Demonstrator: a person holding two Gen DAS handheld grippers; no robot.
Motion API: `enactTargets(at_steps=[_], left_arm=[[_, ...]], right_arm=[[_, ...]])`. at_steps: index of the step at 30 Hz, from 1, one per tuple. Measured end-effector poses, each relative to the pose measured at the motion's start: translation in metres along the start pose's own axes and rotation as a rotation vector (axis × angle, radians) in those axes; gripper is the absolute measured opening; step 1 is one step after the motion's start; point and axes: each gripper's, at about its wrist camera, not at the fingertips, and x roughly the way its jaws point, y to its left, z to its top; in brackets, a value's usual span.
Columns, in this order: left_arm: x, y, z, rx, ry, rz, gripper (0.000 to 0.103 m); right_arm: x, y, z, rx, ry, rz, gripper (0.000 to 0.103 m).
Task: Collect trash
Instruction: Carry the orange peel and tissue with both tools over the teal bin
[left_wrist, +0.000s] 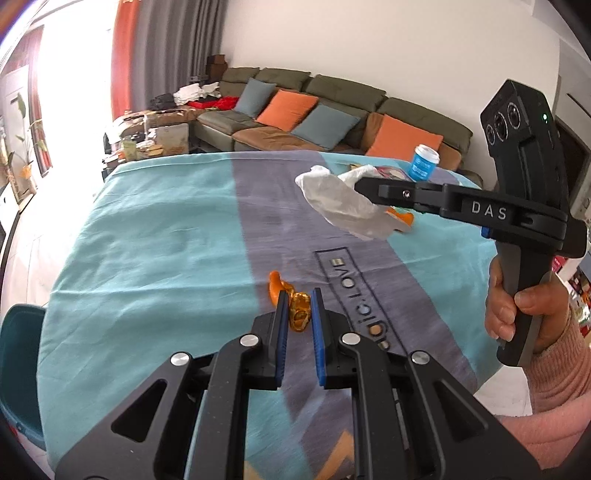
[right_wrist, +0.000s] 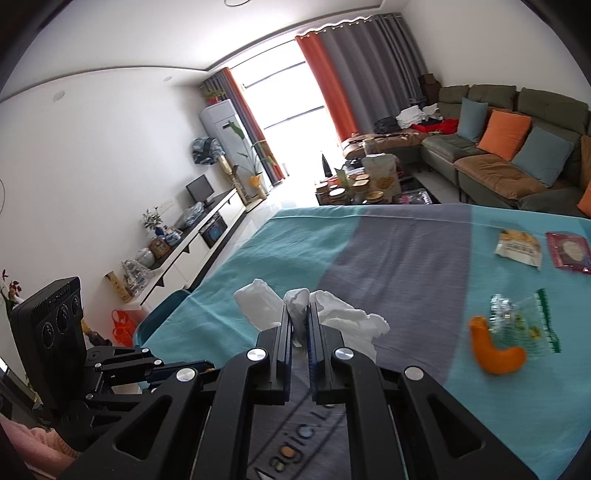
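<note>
My left gripper (left_wrist: 300, 306) is shut on a crumpled golden-orange scrap (left_wrist: 299, 312), which hangs a little above the teal and grey tablecloth (left_wrist: 155, 251); an orange tail of the scrap pokes out to the left. My right gripper (right_wrist: 299, 317) is shut on a crumpled white tissue (right_wrist: 332, 321), which bulges out on both sides of the fingers. In the left wrist view the same tissue (left_wrist: 340, 206) dangles from the right gripper (left_wrist: 364, 184) above the table's right half. An orange peel (right_wrist: 495, 350) and a clear wrapper with green print (right_wrist: 524, 321) lie on the cloth.
A yellow snack packet (right_wrist: 519, 247) and a red packet (right_wrist: 569, 251) lie farther back. A blue cup (left_wrist: 424, 162) stands at the far right edge. A teal container (left_wrist: 18, 369) sits off the table's left side. A sofa and a cluttered low table lie beyond.
</note>
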Motion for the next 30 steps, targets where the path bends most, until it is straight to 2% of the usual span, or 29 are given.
enactTargets(at_steps=[13, 30], left_arm=[[-0.045, 0.045, -0.013, -0.077, -0.042, 0.098, 0.012], [-0.086, 0.102, -0.026, -0.172, -0.08, 0.237, 0.012]], right_arm=[[0.035, 0.031, 0.003, -0.027, 0.057, 0.087, 0.006], [0.085, 0.093, 0.003, -0.098, 0.135, 0.209, 0.006]])
